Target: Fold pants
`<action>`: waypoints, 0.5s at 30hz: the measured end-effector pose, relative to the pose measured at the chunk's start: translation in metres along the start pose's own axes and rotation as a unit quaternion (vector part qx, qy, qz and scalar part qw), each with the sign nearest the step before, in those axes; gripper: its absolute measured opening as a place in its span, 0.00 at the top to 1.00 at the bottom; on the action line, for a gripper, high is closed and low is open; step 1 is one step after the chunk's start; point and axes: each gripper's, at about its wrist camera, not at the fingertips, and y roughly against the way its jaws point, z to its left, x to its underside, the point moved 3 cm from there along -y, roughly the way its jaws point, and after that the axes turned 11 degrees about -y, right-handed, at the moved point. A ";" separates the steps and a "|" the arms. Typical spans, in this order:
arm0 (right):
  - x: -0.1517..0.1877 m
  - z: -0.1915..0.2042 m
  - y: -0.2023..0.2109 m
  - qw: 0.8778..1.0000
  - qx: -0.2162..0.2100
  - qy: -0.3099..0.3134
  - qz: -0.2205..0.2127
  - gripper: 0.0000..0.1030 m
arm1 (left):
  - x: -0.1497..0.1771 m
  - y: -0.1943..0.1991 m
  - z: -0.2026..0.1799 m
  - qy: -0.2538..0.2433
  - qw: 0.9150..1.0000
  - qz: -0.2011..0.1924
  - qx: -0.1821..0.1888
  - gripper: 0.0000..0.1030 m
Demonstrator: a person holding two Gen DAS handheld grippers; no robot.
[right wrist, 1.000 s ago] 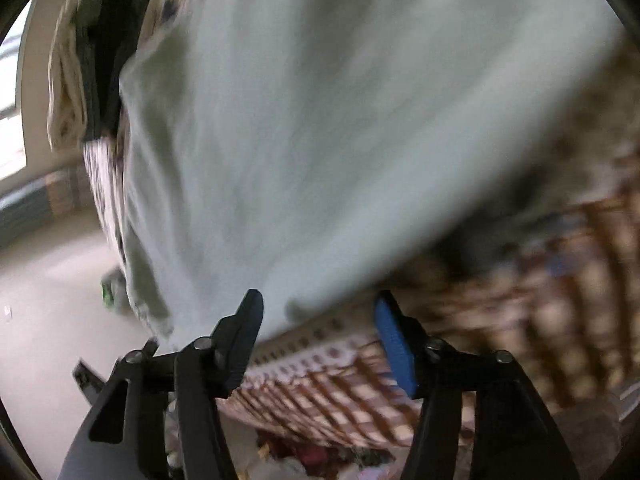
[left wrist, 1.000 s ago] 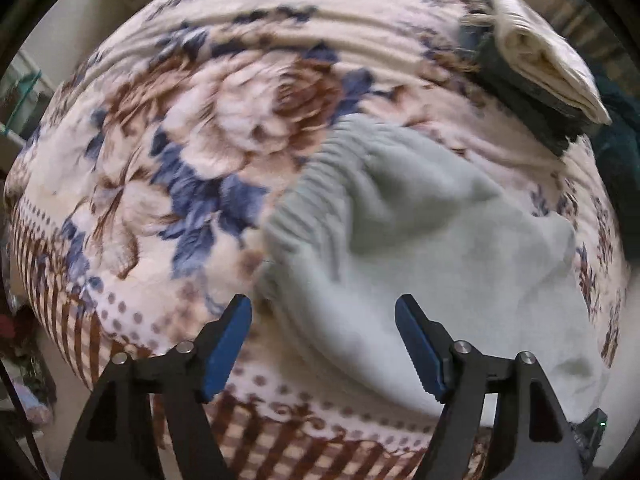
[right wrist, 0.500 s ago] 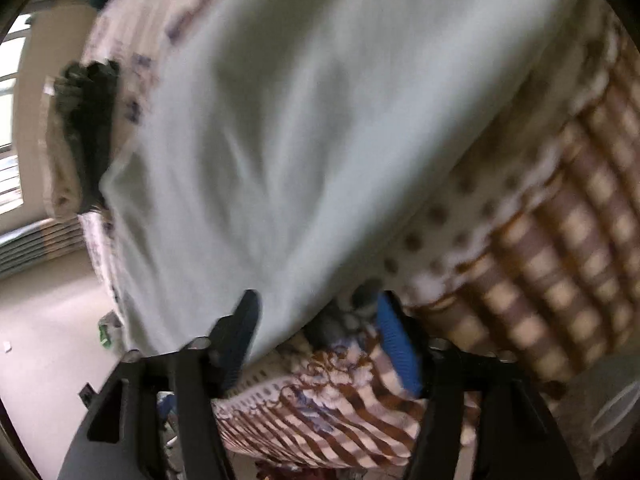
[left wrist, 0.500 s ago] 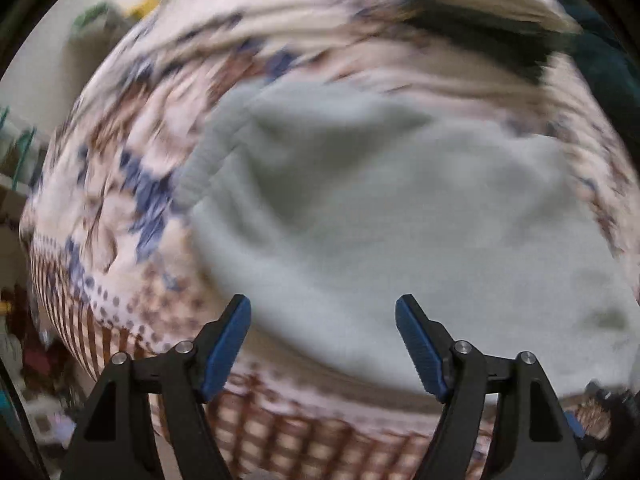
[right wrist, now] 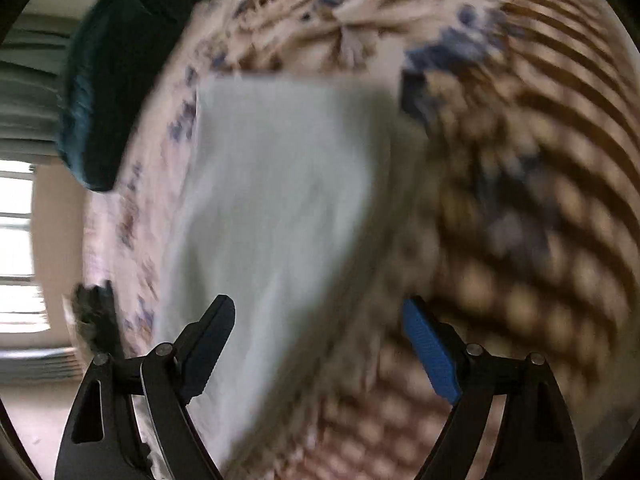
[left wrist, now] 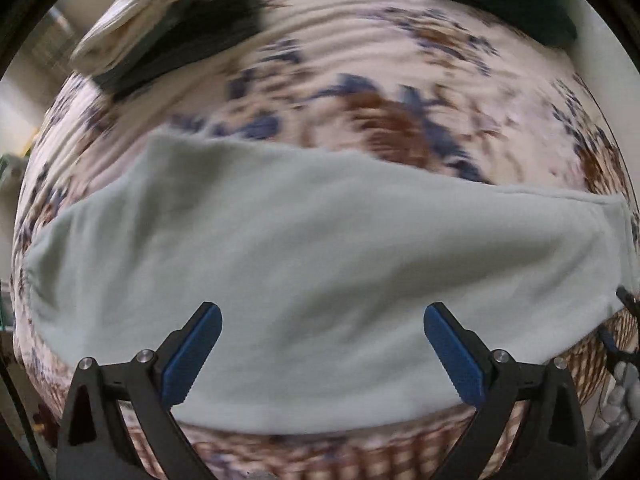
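Tongs first: the left tongs (left wrist: 322, 354) stand wide apart above the pale grey-green pants (left wrist: 304, 264), with nothing between the blue pads; their jaws have just been opening. The right tongs (right wrist: 320, 344) are likewise apart and empty, jaws just widened too, hanging over the near edge of the same garment (right wrist: 276, 208). Both look readied for a fresh grab, likely at an end of the cloth for the next fold. The pants lie flat in a long band across the near part of the bed, on a floral blanket (left wrist: 400, 92) with a brown checked border (right wrist: 540, 200). Far left sits a stack of folded clothes (left wrist: 168, 36); a dark teal pillow (right wrist: 108, 96) lies at the far side. Motion blur hides finer creases.
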 end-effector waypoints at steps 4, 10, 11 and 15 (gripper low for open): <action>-0.046 -0.010 -0.024 0.996 -0.084 -0.017 0.016 0.19 | -0.017 -0.007 -0.038 -0.020 1.000 0.005 -0.005 0.00; -0.077 0.011 -0.058 0.989 -0.141 -0.039 0.010 0.24 | -0.027 -0.015 -0.081 -0.047 0.999 0.015 -0.011 0.00; -0.076 0.013 -0.062 0.988 -0.146 -0.042 0.010 0.25 | -0.028 -0.017 -0.087 -0.051 0.998 0.018 -0.012 0.00; -0.083 0.027 -0.077 0.988 -0.151 -0.044 0.011 0.75 | -0.031 -0.025 -0.099 -0.060 0.998 0.025 -0.013 0.00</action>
